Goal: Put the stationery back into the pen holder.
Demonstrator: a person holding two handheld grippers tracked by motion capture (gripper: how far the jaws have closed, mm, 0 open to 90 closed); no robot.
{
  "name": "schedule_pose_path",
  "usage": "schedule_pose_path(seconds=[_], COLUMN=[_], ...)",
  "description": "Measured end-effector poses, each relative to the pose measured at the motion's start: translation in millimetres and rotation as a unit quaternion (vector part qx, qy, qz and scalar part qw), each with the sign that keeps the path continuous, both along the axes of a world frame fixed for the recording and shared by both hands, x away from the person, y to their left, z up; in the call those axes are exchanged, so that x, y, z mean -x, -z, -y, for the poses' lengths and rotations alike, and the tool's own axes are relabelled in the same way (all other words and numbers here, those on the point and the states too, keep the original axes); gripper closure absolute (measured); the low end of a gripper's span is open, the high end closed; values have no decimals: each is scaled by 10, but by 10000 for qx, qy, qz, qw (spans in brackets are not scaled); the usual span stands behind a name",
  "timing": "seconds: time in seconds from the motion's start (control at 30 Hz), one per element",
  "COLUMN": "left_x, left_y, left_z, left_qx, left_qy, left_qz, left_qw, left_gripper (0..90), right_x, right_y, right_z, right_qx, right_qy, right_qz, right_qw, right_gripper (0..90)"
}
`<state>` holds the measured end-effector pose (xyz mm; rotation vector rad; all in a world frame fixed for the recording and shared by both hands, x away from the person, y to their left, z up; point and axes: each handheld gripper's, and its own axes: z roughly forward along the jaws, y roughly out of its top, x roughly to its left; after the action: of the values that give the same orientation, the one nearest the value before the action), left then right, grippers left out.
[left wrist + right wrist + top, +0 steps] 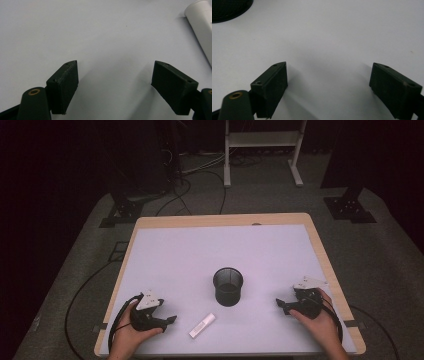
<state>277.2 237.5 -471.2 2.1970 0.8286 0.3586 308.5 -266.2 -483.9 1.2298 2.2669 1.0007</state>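
Observation:
A black mesh cup (pixel 228 286) stands upright near the middle of the white table top (pixel 210 250). A small white tube (pixel 202 325) lies flat in front of it, toward the left. My left gripper (pixel 171 320) rests on the table left of the tube, jaws wide apart and nothing between them; in its own view (pixel 115 75) the white tube (pixel 201 27) lies off to the upper right. My right gripper (pixel 280 303) sits right of the cup, also open (pixel 328 77), with the cup's base (pixel 229 10) at the upper left of its view.
The table has a wooden rim (pixel 327 265) and stands on grey carpet. Behind it are a white frame's legs (pixel 260 155), dark stand bases (pixel 350 207) and loose cables (pixel 190 190) on the floor.

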Motion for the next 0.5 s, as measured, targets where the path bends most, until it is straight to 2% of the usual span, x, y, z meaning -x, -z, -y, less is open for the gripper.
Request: schedule_pose_path(seconds=[0.23,0.47,0.5], left_x=[67,134,159], left_y=[-93,-170,-189], left_z=[23,109,159], left_qx=[289,401,407], left_qy=[24,126,198], left_qz=[-115,-162,-157], left_qw=[9995,9990,9988], left_gripper=[267,310,313], right_x=[-2,-4,-4], right_y=[1,1,1], right_z=[1,2,2], right_qx=[-8,-11,-13], right_qy=[0,-2,-2], right_qz=[-8,-13,-13], right_qw=[10000,10000,10000], right_gripper=[138,138,138])
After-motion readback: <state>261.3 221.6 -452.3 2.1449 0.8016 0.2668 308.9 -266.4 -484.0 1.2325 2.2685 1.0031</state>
